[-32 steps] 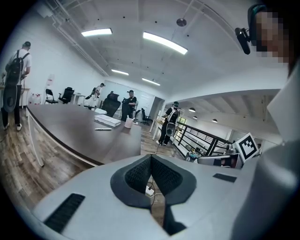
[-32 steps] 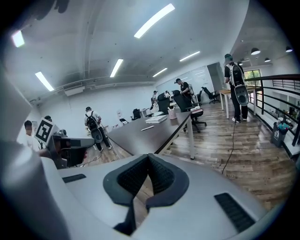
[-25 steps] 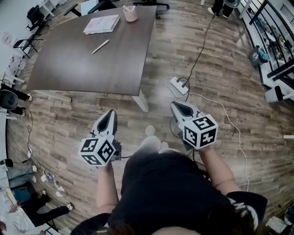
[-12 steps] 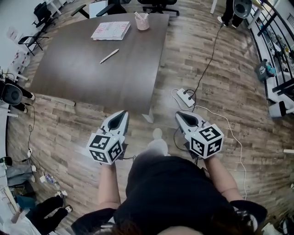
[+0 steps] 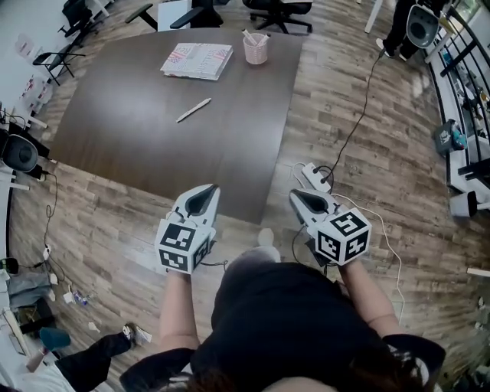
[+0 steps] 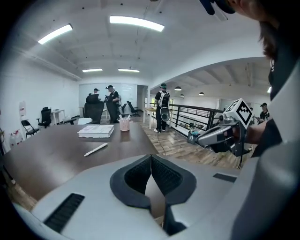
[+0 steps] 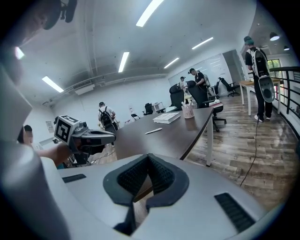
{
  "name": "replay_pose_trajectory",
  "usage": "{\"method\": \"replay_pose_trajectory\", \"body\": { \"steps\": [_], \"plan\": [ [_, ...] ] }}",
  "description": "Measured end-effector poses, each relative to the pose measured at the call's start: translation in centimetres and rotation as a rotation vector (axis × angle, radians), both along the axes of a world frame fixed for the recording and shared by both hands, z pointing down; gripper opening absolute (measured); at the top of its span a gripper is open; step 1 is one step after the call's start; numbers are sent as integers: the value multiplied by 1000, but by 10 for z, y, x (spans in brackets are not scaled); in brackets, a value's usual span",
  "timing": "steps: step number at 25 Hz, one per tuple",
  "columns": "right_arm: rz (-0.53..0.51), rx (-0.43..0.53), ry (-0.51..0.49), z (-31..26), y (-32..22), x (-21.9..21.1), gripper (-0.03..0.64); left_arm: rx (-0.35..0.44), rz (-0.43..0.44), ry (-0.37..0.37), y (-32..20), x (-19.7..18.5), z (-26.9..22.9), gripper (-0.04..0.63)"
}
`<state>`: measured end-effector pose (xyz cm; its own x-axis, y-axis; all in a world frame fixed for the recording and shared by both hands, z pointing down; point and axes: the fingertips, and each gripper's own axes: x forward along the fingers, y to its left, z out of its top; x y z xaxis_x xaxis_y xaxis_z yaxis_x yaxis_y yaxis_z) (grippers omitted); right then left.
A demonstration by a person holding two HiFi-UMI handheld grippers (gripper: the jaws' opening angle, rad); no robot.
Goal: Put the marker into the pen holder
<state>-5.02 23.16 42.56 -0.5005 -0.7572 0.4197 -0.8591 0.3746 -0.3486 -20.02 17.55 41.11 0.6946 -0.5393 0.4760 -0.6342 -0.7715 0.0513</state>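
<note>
A white marker (image 5: 194, 109) lies on the dark brown table (image 5: 130, 130), also seen as the marker (image 6: 95, 149) and the marker (image 7: 153, 131). The pink pen holder (image 5: 255, 49) stands at the table's far edge, with pens in it, the pen holder (image 6: 124, 123) beside a book. My left gripper (image 5: 205, 193) is shut and empty, over the table's near edge. My right gripper (image 5: 297, 198) is shut and empty, over the floor off the table's right corner. Both are well short of the marker.
A book (image 5: 197, 60) lies next to the pen holder. A power strip (image 5: 315, 178) and cables lie on the wood floor to the right. Office chairs (image 5: 277, 8) stand behind the table. Several people stand at the room's far end.
Both grippers have come forward toward the table; the left now reaches its near edge. The table, marker and pen holder sit lower and nearer in the head view.
</note>
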Motion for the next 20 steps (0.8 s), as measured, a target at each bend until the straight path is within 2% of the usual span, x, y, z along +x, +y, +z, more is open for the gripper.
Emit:
{"method": "replay_pose_trajectory", "body": {
  "steps": [8, 11, 13, 14, 20],
  "plan": [
    [-48, -14, 39, 3, -54, -15, 17, 36, -16, -6, -64, -18, 1, 28],
    [-74, -23, 49, 5, -68, -18, 17, 17, -23, -19, -78, -22, 10, 32],
    [-98, -25, 60, 6, -79, -19, 17, -1, -24, -29, -85, -22, 17, 79],
    [-109, -23, 62, 6, -85, -20, 17, -6, -23, -39, -88, -22, 20, 98],
    [-209, -26, 56, 14, -128, -22, 17, 8, -42, -127, -116, -19, 29, 111]
  ]
}}
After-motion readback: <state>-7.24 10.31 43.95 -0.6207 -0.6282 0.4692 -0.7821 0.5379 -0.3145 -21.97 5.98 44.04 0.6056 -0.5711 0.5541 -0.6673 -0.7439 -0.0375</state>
